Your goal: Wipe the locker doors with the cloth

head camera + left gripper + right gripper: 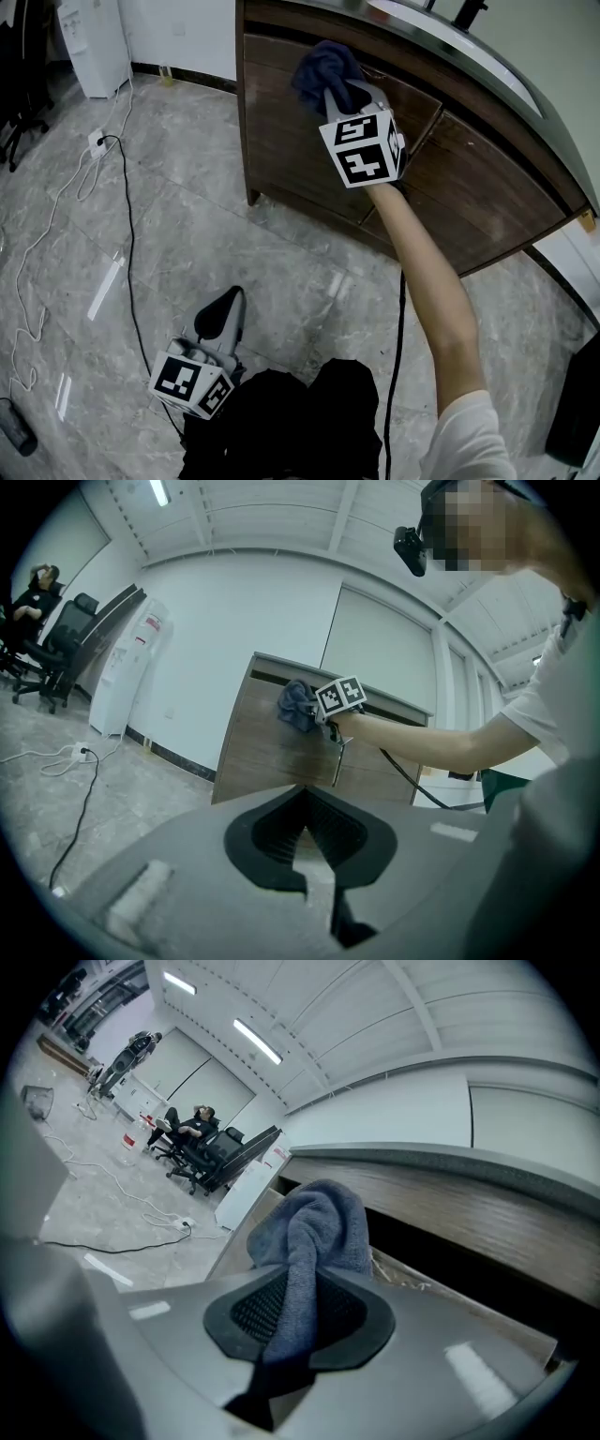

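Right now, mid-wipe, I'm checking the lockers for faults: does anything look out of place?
Yes: the locker door beside the cloth stands ajar, with a dark gap showing behind its top edge.

blue-grey cloth (pixel 323 70), dark brown wood-grain locker doors (pixel 281 141), grey marbled floor (pixel 234 262), black cable (pixel 128 244)

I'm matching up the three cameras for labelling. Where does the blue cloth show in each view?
Head view: the cloth is at top centre, over the upper front of the locker.
Left gripper view: the cloth is small, just above centre, in front of the locker.
Right gripper view: the cloth is close up and fills the centre.
Shared landmark: the brown locker, seen in all three.
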`<state>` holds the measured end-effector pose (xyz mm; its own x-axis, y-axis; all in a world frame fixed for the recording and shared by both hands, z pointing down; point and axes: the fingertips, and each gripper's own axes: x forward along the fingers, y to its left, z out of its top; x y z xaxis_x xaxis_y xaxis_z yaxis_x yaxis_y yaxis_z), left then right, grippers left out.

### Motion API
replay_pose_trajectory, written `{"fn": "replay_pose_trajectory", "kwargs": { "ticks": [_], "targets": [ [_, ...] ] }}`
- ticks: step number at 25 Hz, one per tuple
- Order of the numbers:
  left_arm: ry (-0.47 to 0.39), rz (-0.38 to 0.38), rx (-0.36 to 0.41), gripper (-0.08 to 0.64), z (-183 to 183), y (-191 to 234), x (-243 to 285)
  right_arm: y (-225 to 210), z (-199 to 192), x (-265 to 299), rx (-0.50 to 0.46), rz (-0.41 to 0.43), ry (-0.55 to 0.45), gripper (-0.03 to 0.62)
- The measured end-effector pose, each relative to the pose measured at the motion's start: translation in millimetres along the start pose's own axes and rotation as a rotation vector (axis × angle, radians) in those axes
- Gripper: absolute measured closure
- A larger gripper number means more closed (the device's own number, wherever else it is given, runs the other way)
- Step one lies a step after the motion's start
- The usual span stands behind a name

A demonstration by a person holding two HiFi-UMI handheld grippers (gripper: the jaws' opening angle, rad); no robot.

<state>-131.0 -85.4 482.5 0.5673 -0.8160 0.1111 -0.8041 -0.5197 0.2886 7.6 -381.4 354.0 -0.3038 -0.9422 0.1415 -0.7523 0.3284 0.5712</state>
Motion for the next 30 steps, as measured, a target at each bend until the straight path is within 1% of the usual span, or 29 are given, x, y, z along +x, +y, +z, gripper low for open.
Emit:
{"fn": "replay_pose_trajectory", "kwargs": {
  "ticks": [3, 11, 18, 23, 30],
  "targets": [
    [0.009, -0.002, -0.002, 0.560, -3.7, 0.7, -0.5, 6.4, -0.2, 5.0, -0.019, -0.003, -0.004, 0.520],
    [0.018, 0.008, -0.004, 0.560, -5.9, 8.5, -1.5, 37.9, -26.2, 21.8, -0.020, 0.036, 0.035, 0.520],
    [0.023, 0.012, -0.013, 0.560, -10.8, 15.7, -0.9, 79.2, -68.7, 36.7, -0.022, 0.099, 0.094, 0.520],
    [0.032, 0.011, -0.020, 0.560, -14.4, 19.5, 1.9, 104.2, -96.9, 45.2, -0.062, 0.132, 0.127, 0.520],
    [0.045, 0.020, -0.021, 0.560, -18.3, 28.1, 0.8, 140.7, -133.1, 58.8, -0.044, 0.182, 0.184, 0.520]
  ]
}}
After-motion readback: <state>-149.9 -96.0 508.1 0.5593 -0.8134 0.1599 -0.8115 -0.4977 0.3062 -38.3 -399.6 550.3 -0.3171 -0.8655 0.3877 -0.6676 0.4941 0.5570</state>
